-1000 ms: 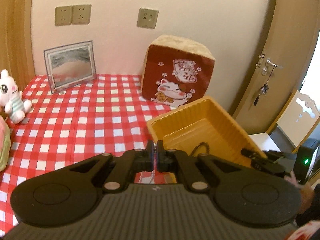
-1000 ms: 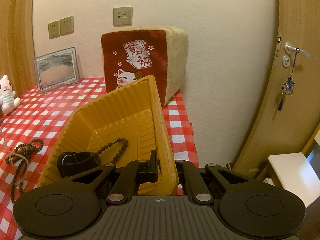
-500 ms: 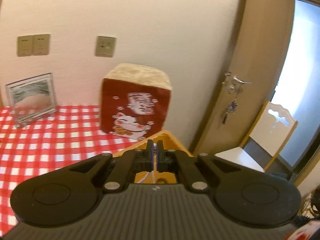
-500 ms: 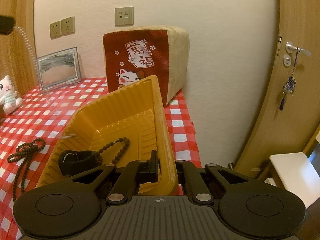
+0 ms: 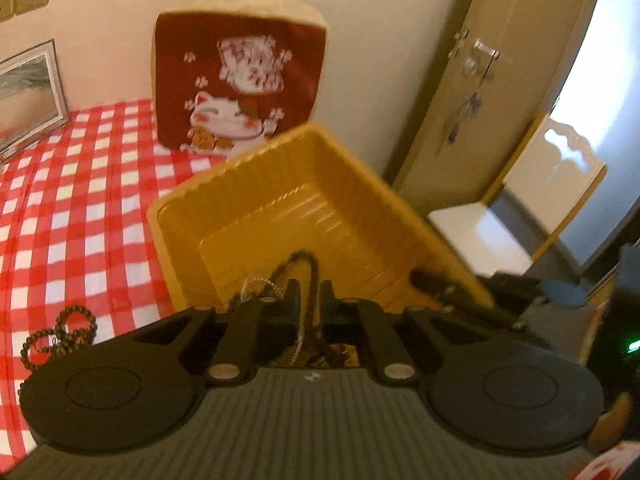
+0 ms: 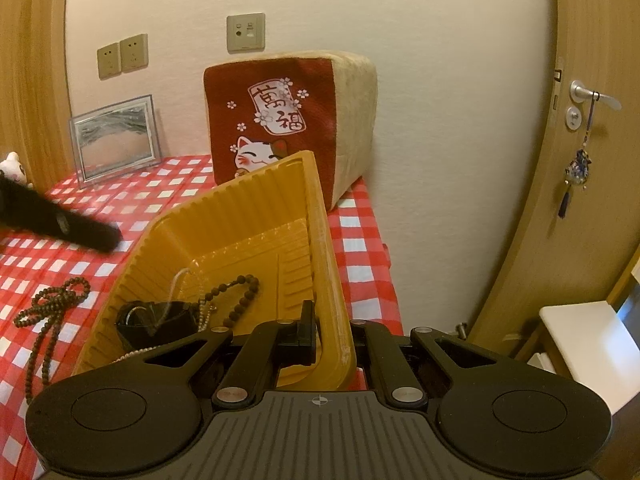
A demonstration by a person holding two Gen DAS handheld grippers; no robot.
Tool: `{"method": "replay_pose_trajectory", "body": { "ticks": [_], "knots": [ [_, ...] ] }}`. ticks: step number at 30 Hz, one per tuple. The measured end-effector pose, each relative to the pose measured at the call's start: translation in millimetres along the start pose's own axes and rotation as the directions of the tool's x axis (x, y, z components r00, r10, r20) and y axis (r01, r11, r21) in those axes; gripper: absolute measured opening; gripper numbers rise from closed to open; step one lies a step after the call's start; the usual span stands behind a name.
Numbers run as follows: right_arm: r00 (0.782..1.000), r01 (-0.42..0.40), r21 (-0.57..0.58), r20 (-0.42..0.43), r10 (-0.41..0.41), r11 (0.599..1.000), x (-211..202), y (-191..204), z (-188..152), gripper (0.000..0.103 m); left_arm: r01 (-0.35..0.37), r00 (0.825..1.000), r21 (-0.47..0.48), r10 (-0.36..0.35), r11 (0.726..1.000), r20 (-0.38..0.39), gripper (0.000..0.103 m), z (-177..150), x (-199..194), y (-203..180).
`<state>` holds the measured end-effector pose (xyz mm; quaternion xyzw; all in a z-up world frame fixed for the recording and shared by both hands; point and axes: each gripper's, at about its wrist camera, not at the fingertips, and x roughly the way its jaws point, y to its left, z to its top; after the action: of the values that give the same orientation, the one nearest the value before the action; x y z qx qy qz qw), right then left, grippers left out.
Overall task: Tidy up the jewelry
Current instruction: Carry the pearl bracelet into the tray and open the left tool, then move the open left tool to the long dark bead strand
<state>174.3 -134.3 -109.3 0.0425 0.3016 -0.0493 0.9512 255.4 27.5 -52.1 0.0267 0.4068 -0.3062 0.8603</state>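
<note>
A yellow ribbed tray is tilted up on the red checked table. My right gripper is shut on the tray's right rim. In the tray lie a dark bead string, a black watch and a thin silver chain. My left gripper hovers over the tray with its jaws slightly apart; the silver chain lies in the tray just past its fingertips. A second dark bead necklace lies on the cloth left of the tray.
A red lucky-cat cushion and a framed picture stand against the back wall. A white plush toy sits far left. A wooden door with keys and a white chair are to the right of the table edge.
My left gripper swung over the tray, came down and opened; the silver chain it held now lies in the tray. The right gripper keeps hold of the tilted tray.
</note>
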Motion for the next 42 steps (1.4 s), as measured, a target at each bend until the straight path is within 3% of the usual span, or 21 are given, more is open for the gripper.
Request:
{"method": "replay_pose_trajectory", "body": {
  "ticks": [7, 20, 26, 32, 42],
  "knots": [
    [1.0, -0.001, 0.001, -0.002, 0.001, 1.0, 1, -1, 0, 0.005, -0.032, 0.999, 0.018, 0.032, 0.999, -0.02, 0.033, -6, 12, -2],
    [1.0, -0.001, 0.004, -0.004, 0.001, 1.0, 3, -3, -1, 0.005, -0.115, 0.992, -0.038, 0.117, 0.993, 0.054, 0.049, 0, -31, 24],
    [1.0, 0.0, 0.004, -0.004, 0.0, 1.0, 3, -3, -2, 0.005, -0.222, 0.97, -0.101, 0.23, 0.97, 0.074, 0.052, -10, -59, 60],
    [1.0, 0.0, 0.003, -0.005, 0.0, 1.0, 3, -3, -2, 0.005, -0.312, 0.945, -0.184, 0.325, 0.932, 0.044, 0.053, -30, -78, 98],
    [1.0, 0.003, 0.001, -0.006, -0.003, 1.0, 4, -2, -3, 0.005, -0.403, 0.912, -0.255, 0.41, 0.879, -0.024, 0.058, -72, -92, 130]
  ]
}}
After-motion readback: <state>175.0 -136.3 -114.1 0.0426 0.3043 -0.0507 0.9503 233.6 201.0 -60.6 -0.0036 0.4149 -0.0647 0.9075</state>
